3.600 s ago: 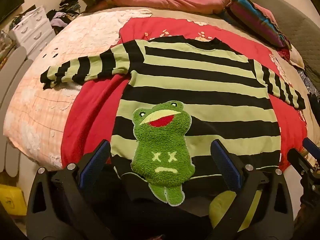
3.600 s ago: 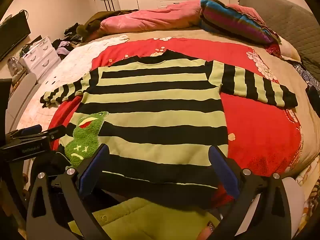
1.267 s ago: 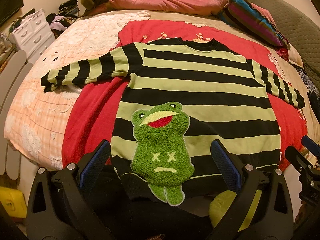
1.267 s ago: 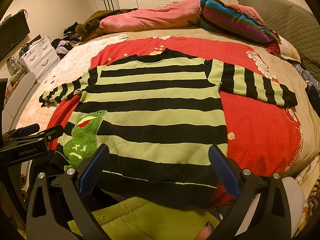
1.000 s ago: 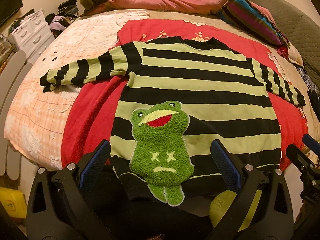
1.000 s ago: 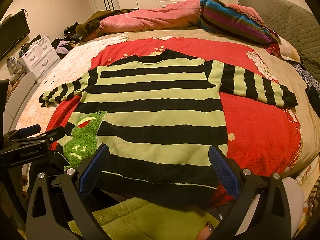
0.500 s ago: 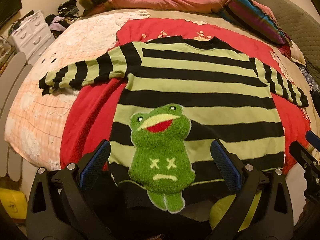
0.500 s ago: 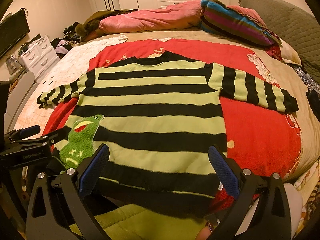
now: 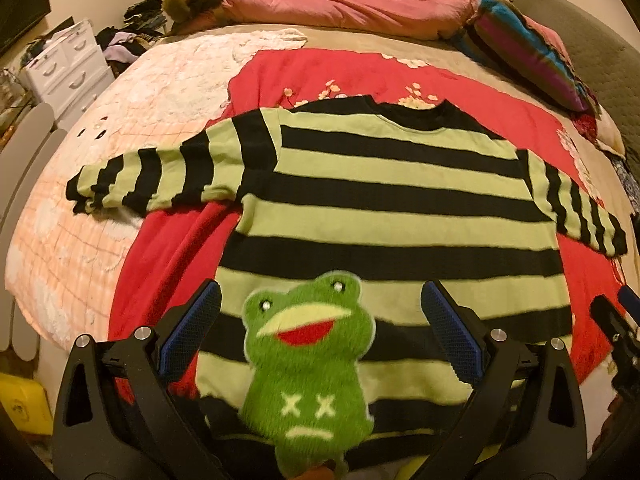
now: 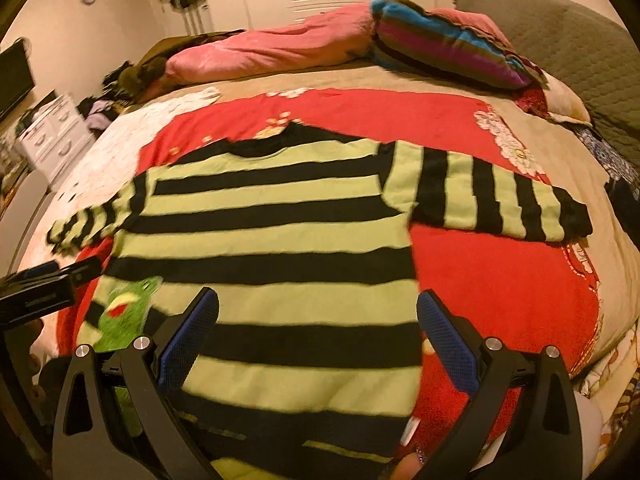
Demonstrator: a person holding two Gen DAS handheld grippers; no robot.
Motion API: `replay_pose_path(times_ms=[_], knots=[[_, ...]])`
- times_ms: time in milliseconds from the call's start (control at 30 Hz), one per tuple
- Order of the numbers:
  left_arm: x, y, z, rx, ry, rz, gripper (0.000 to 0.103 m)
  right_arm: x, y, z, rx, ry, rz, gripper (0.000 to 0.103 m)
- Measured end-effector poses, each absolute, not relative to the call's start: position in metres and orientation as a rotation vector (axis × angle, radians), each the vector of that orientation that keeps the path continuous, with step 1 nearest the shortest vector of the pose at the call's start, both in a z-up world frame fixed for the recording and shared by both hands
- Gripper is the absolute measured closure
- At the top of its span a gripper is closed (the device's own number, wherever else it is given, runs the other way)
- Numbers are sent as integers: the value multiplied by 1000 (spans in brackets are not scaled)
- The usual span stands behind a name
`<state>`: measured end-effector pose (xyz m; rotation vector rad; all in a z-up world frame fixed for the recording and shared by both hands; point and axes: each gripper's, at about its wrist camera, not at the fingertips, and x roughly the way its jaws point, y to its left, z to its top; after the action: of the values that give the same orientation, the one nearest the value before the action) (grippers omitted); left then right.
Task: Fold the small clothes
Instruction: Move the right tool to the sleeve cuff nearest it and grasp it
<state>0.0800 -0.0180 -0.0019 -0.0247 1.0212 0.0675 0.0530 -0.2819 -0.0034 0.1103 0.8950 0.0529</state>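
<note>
A green-and-black striped sweater (image 9: 384, 196) (image 10: 276, 240) lies flat on a red blanket (image 9: 320, 72) (image 10: 500, 284) on the bed, both sleeves spread out. A fuzzy green frog patch (image 9: 308, 376) (image 10: 124, 312) sits on its lower front. My left gripper (image 9: 320, 336) hovers open over the hem, with the frog between its blue pads. My right gripper (image 10: 316, 340) is open above the sweater's right lower part, holding nothing. The other gripper's tip (image 10: 48, 280) shows at the left of the right wrist view.
Pink bedding (image 9: 344, 4) and a striped pillow (image 10: 448, 48) lie at the bed's far side. A white drawer unit (image 9: 68, 68) stands left of the bed. A pale quilt (image 9: 120, 120) covers the bed's left part. A dark padded headboard (image 10: 560, 40) rises at the right.
Both grippers have moved forward over the sweater's hem, so the frog and stripes look larger and lower in view. The sweater itself lies unchanged.
</note>
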Motion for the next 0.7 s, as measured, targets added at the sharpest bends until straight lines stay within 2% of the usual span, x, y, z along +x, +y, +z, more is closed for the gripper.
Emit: replay_pose_path(times_ms=[333,700], knots=[[129,-28,-15,-28,1021,96,9,106,-344,-19,156,884,-83,4],[171,-44,-39,-10,1042,96,9,149,-455,-40,193,898,-315,4]])
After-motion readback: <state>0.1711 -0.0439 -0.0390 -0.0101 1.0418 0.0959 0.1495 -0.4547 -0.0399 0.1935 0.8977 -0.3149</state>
